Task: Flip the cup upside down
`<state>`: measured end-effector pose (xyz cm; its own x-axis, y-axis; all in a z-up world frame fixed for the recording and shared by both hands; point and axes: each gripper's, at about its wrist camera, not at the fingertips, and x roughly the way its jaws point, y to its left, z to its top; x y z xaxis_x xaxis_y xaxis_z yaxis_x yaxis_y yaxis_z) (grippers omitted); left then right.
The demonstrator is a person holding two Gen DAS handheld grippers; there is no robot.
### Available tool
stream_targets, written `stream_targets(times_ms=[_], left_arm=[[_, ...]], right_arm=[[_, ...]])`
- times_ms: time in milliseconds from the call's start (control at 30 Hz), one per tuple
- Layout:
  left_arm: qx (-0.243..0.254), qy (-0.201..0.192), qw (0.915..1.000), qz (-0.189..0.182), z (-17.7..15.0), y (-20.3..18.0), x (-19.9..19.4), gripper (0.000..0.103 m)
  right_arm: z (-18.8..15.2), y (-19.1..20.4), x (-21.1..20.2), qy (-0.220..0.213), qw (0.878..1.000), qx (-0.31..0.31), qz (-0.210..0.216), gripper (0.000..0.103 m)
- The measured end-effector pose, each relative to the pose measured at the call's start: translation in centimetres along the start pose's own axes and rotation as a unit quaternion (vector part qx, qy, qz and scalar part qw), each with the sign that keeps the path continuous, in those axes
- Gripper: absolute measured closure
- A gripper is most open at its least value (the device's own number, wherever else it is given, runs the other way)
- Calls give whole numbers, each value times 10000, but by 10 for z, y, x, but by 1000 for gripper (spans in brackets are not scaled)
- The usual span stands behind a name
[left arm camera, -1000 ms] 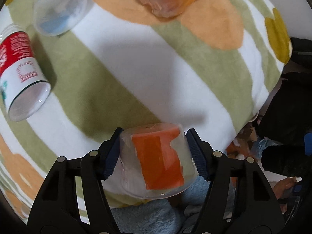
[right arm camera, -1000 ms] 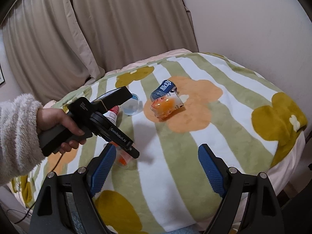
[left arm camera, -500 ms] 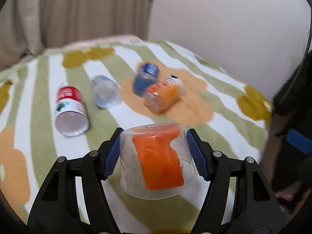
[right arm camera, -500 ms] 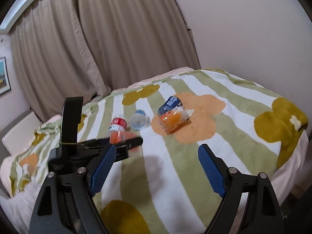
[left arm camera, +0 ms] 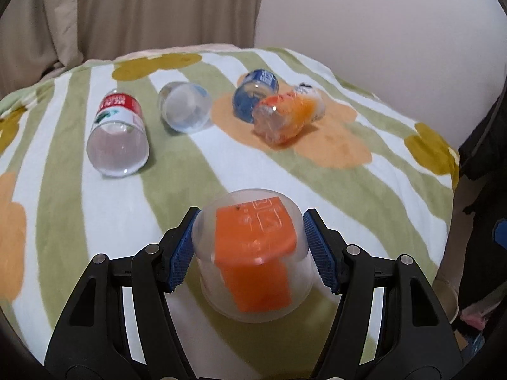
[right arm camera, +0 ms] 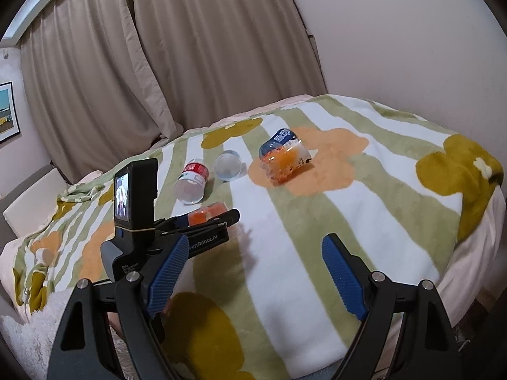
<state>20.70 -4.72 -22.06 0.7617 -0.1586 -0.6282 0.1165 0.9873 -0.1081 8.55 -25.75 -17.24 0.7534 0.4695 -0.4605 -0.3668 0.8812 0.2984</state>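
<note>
Left claw [left arm camera: 250, 250] clenched on the clear plastic cup [left arm camera: 253, 259] with an orange label — blue pads [left arm camera: 182, 253] pressed to both its sides, closed base toward the camera's far side and up, mouth toward the claw body and down, so the cup sits inverted or nearly so, tilted. Embossed marks on the cup base are not readable. From the right wrist view the same cup [right arm camera: 209, 212] is held just above the striped blanket [right arm camera: 317, 221] on the bed; whether it touches the blanket cannot be told. The left tool's side reads "enRobot.AI", with small print beginning "Data", rest too small. Right claw [right arm camera: 250, 277] released, jaws wide apart, nothing between them. Ahead-left of the left claw: a cut bottle with red-and-white label [left arm camera: 118, 129] lying on its side, text illegible. Ahead: a clear cup with blue tint [left arm camera: 185, 107] on its side. Ahead-right: a blue-labelled bottle piece [left arm camera: 255, 93] touching an orange-labelled one [left arm camera: 288, 115] — white characters on the blue label, unreadable. Beige curtains [right arm camera: 158, 63] behind the bed.
</note>
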Motion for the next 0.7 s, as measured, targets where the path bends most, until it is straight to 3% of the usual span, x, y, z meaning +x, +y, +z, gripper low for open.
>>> stream_targets(times_ms=[467, 500, 533, 567, 700], left_arm=[[26, 237, 9996, 165, -6, -2, -1, 39], [54, 258, 9995, 198, -6, -3, 0, 33], [84, 273, 9993, 229, -6, -4, 1, 12], [122, 282, 9992, 257, -6, -5, 1, 0], [225, 220, 9991, 285, -4, -8, -5, 0]], right_arm=[[-8, 6, -5, 82, 9995, 125, 269, 19], [-7, 6, -5, 83, 9995, 124, 265, 19], [-7, 6, -5, 91, 9996, 119, 258, 19], [-8, 7, -5, 101, 9996, 113, 241, 19], [-5, 8, -5, 110, 9997, 85, 196, 19]])
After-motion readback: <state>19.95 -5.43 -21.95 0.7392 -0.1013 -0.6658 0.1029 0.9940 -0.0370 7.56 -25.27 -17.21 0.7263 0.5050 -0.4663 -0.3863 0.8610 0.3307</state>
